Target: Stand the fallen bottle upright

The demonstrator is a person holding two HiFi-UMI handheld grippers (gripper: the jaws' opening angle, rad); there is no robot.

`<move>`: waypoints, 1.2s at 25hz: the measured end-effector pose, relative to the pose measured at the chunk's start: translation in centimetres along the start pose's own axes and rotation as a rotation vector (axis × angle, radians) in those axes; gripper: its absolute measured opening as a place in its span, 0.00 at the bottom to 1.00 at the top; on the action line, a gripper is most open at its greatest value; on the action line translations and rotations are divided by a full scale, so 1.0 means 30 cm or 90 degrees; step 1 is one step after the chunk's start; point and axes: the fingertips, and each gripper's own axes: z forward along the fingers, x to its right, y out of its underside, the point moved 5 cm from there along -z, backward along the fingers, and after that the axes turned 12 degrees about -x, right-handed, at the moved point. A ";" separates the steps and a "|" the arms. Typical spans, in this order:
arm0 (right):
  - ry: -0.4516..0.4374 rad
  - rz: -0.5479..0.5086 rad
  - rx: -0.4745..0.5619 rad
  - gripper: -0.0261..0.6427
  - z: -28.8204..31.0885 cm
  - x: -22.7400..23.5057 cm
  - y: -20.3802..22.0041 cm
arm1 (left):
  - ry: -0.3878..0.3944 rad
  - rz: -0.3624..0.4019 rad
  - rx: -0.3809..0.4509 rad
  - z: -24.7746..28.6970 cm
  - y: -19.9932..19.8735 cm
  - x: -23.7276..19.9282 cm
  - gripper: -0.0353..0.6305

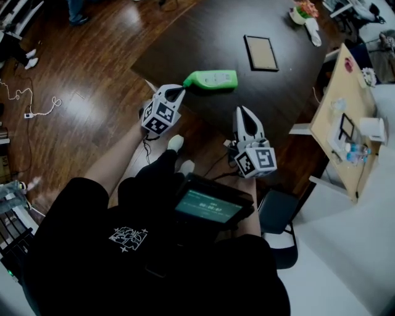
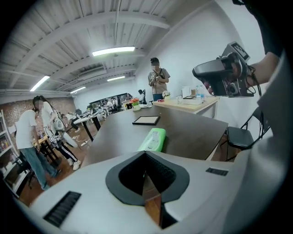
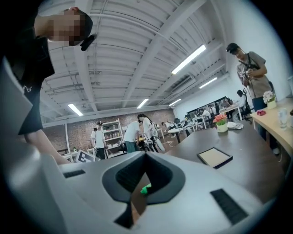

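A light green bottle (image 1: 210, 79) lies on its side near the front edge of the dark table (image 1: 203, 37), its narrow end toward my left gripper. My left gripper (image 1: 181, 91) hovers just off that end, jaws shut and holding nothing. From the left gripper view the bottle (image 2: 153, 139) lies straight ahead beyond the shut tips (image 2: 146, 153). My right gripper (image 1: 245, 110) stays lower right of the bottle, over the table's edge, shut and empty. In the right gripper view only a green sliver of the bottle (image 3: 145, 188) shows under the shut jaws (image 3: 146, 154).
A flat framed panel (image 1: 260, 52) lies on the table beyond the bottle, and a flower pot (image 1: 302, 12) stands at the far end. A pale wooden desk (image 1: 330, 117) with small items is to the right, a black chair (image 1: 278, 216) below. People stand in the background.
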 end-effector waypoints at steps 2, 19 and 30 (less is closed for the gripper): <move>-0.002 0.004 -0.007 0.06 0.022 0.011 0.008 | 0.004 0.000 -0.011 0.032 0.003 -0.002 0.06; -0.098 -0.438 -0.384 0.37 0.477 0.186 0.174 | 0.013 -0.055 0.088 -0.188 -0.079 -0.011 0.06; -0.205 -0.747 -0.583 0.58 0.668 0.226 0.282 | 0.004 -0.072 0.073 -0.137 -0.054 -0.018 0.06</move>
